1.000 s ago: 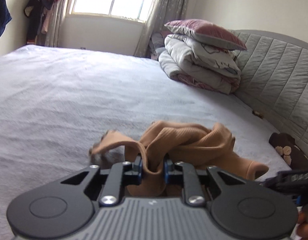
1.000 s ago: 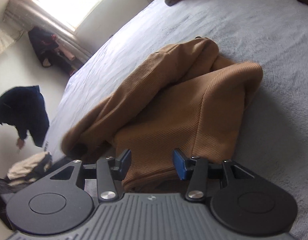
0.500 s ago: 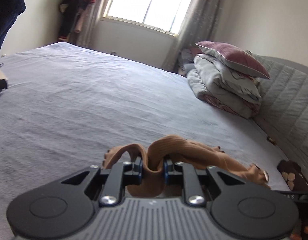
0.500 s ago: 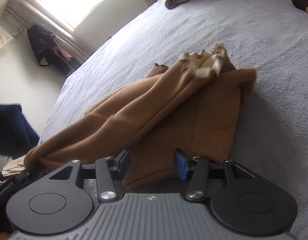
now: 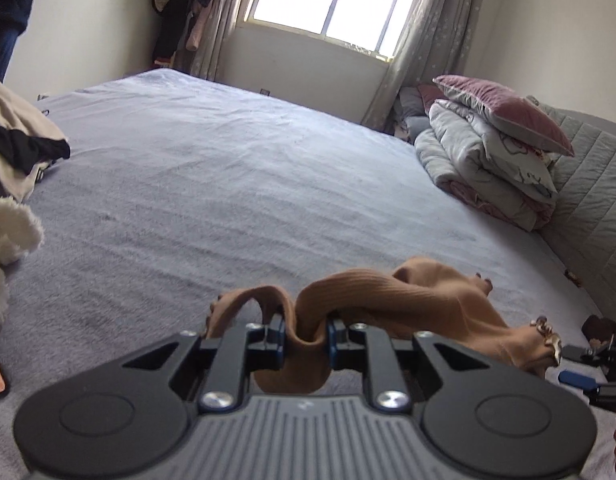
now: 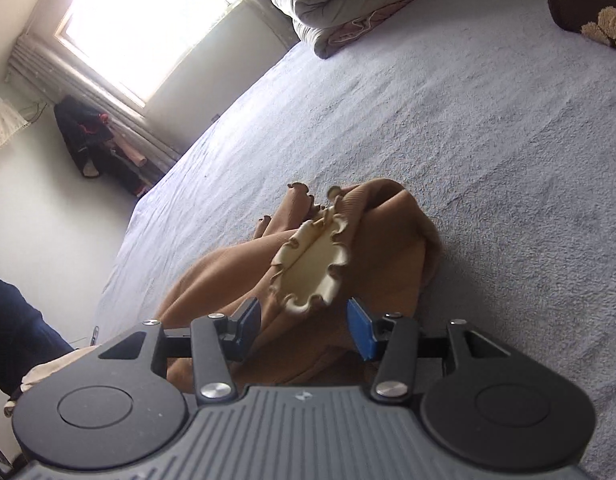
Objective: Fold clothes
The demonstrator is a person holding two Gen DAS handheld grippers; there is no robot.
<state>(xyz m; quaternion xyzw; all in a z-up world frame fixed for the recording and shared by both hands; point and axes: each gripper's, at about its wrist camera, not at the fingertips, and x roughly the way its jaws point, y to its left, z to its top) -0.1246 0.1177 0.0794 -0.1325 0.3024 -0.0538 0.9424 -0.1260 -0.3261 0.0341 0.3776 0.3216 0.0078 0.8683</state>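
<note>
Tan ribbed garment (image 5: 392, 300) with cream ruffled cuff, bunched on bed.

Bare bedspread (image 5: 235, 184) ahead, folded bedding (image 5: 492, 168) right, clothes pile (image 5: 15, 136) left

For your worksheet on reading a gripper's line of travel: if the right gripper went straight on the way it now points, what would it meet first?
Probably the brown ribbed garment, at its cream ruffled trim, which lies just ahead of the right gripper. Its jaws stand open with cloth between them. Depth is uncertain in this fisheye view.
</note>
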